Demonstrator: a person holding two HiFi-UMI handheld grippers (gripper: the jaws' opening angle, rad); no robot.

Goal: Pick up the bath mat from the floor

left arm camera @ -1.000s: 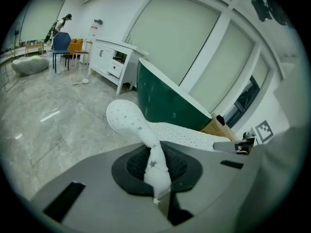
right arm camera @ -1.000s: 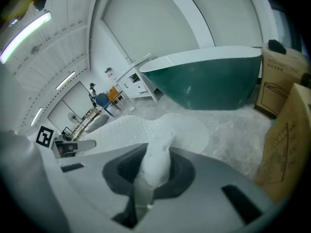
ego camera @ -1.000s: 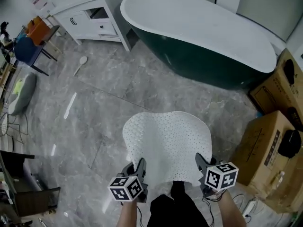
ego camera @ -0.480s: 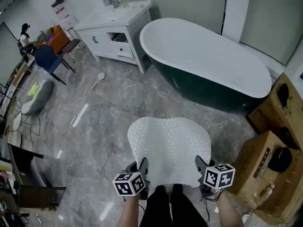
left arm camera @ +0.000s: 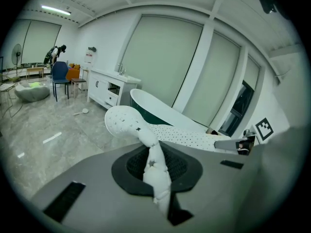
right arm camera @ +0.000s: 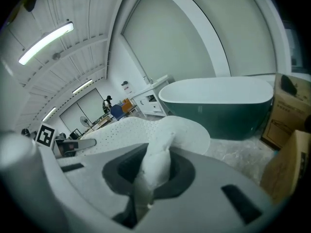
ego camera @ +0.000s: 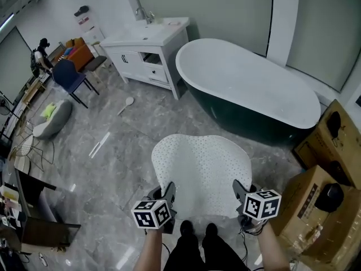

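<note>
Since a second ago both grippers have risen together with the mat, and more of the room shows in the head view. The tub and cabinet now sit lower in that view, and the person's shoes show below the mat's near edge.

Left gripper: jaws clamped on the near left corner of the bath mat. In the left gripper view the white material is bunched into a fold, pinched between the pads, and runs forward out of them.

Right gripper: jaws likewise clamped, on the near right corner. The right gripper view shows the same bunched fold caught between its pads.

Bath mat: white, dotted with small holes, stretched between the two grippers and extending away from the person. Its far edge forms two rounded lobes. Both gripper views show it held above the grey marble floor, with floor visible beyond and beneath its edge.

Surroundings: a dark green bathtub with a white interior stands beyond the mat. A white vanity cabinet stands beside the tub's left end. Cardboard boxes stand near the right gripper. A blue chair stands well apart at far left.
</note>
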